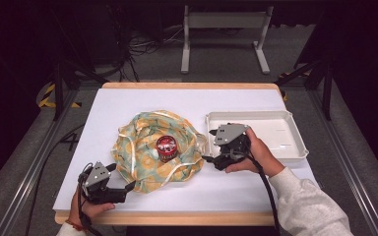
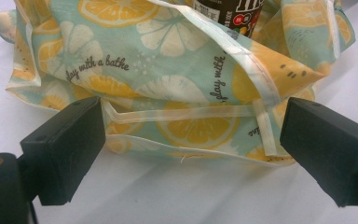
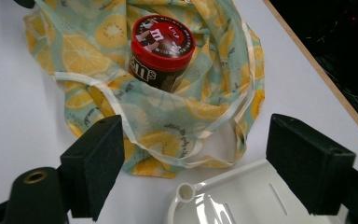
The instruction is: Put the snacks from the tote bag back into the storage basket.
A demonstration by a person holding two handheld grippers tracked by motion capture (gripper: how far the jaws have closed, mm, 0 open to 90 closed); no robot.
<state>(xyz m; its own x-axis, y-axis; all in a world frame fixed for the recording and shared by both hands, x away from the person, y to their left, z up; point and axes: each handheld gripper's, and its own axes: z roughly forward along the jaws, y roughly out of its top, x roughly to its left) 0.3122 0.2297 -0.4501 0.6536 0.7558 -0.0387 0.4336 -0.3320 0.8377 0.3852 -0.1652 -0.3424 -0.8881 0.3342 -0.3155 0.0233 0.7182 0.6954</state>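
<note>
A lemon-print fabric bag (image 1: 140,147) lies crumpled at the table's middle, its mouth spread wide. A brown candy jar (image 1: 167,147) with a red lid stands inside it. My left gripper (image 1: 122,177) rests at the bag's near left edge, open. In the left gripper view its jaws (image 2: 193,126) flank the bag's hem (image 2: 182,112) without touching it, and the jar's base (image 2: 228,14) shows above. My right gripper (image 1: 209,145) hovers open over the tray's left corner, pointing at the bag. In the right gripper view its jaws (image 3: 191,154) hold nothing, and beyond them are the bag (image 3: 88,51) and the jar (image 3: 161,46).
A white plastic tray (image 1: 275,135) sits at the right of the white tabletop (image 1: 128,103), its corner (image 3: 233,200) just under my right gripper. The table's wooden edge runs along the front and back. Dark floor, cables and a metal frame lie beyond the table.
</note>
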